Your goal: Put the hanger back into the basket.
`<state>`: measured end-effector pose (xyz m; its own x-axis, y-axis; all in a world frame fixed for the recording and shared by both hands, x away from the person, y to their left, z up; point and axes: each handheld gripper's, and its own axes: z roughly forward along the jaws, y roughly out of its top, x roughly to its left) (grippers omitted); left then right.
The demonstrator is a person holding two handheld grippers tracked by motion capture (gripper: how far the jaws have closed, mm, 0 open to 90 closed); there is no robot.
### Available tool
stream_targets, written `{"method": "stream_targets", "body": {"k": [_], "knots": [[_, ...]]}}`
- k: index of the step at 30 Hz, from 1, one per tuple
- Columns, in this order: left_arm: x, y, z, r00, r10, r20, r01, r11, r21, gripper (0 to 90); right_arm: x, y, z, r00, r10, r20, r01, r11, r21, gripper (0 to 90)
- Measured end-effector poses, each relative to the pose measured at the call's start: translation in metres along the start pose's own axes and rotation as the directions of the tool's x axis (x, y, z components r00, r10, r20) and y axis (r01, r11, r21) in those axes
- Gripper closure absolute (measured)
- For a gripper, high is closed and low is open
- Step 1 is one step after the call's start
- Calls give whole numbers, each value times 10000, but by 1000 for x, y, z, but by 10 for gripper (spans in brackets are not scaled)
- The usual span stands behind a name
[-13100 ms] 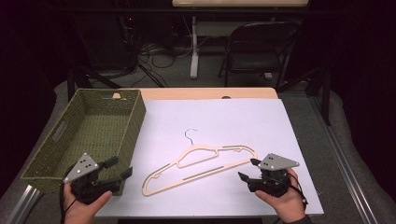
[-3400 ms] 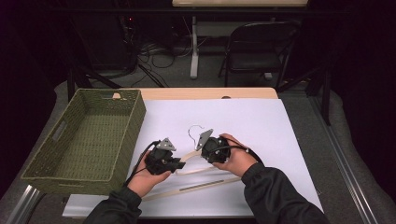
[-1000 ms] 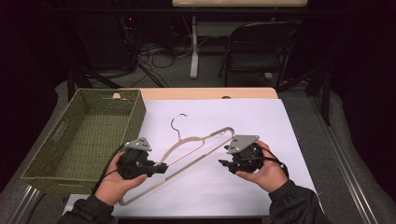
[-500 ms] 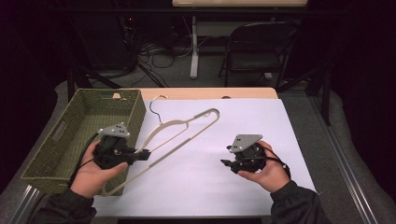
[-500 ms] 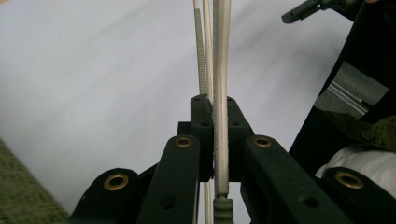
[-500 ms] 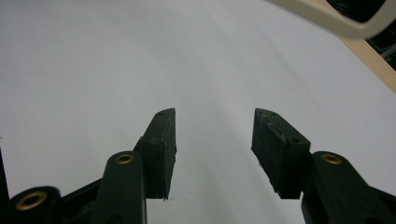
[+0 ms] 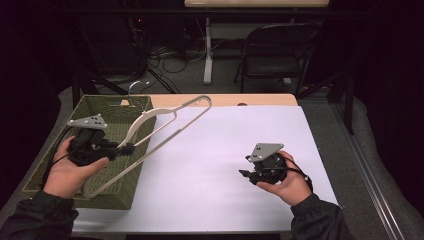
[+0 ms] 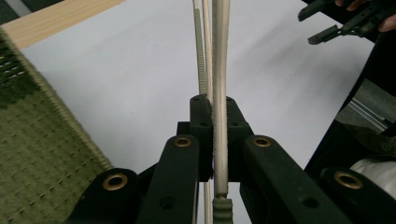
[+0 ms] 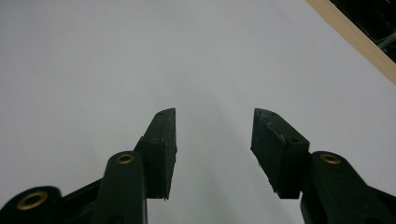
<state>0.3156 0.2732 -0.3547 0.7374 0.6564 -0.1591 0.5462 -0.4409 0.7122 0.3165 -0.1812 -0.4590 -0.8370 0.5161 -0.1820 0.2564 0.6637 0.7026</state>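
Carried up and toward 10 o'clock since half a second back: hanger [image 7: 150, 135], now hanging partly over the basket [image 7: 45, 165] instead of over the white sheet [image 7: 220, 165]. Right hand unchanged from the earlier frame, parked low at about 4 o'clock on the bench [image 7: 260, 99].

Far left, at 9 o'clock: green woven basket, long side running toward 12, its weave filling the lower left of the left gripper view. Over its right rim, left hand [image 7: 67, 172] wrapped around the left gripper [image 7: 129, 148], jaws clamped tight on the hanger's cream bar; seen edge-on in the left gripper view [image 8: 219, 140], pads pressed flat against both sides of the bar, ribbed lower rail just beside it. Hanger lifted clear of the sheet, tilted, shoulder end rising toward 1 o'clock, wire hook [image 7: 137, 86] poking past the basket's far corner at 11 o'clock, lower corner down near the left wrist at 7 o'clock.

Middle: bare white sheet covering most of the bench, wooden edge showing along the far side at 12.

Right, at 4 o'clock: right hand [image 7: 285, 182] holding the right gripper [image 7: 244, 173], grey plate on top, pointed toward 9 o'clock and well apart from the hanger. Jaws spread wide with nothing between them, plain white sheet beneath in the right gripper view [image 9: 212, 140], strip of wooden bench edge at that view's upper right.
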Motion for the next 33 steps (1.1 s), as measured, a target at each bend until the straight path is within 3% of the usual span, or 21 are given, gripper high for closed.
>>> {"method": "stream_targets", "body": {"k": [4,9,19,26,28,30,33], "knots": [[13,-5,-8,9997,-97,-223,94,9998,-168,871,-1,-2,0,10000,79,60,-80,10000,34,505],[33,-14,-15,9982,-515,-320,504,9982,-327,871,-3,-5,1,9997,201,113,-202,9998,73,506],[66,-32,-30,9875,-1148,-1084,1102,9928,-473,871,-7,-14,2,9986,501,174,-504,9985,216,507],[84,-38,-42,9819,-1039,-1582,984,9943,-421,871,-10,-20,1,9985,457,292,-471,9977,495,506],[88,-40,-44,9804,-1050,-1665,999,9943,-385,871,-10,-22,2,9980,543,336,-553,9980,297,506],[92,-41,-47,9796,-1013,-1735,964,9947,-368,871,-12,-23,0,9978,539,378,-559,9971,516,507],[98,-43,-49,9768,-1073,-1851,1014,9940,-411,871,-12,-25,-1,9971,632,415,-649,9971,395,507]]}}
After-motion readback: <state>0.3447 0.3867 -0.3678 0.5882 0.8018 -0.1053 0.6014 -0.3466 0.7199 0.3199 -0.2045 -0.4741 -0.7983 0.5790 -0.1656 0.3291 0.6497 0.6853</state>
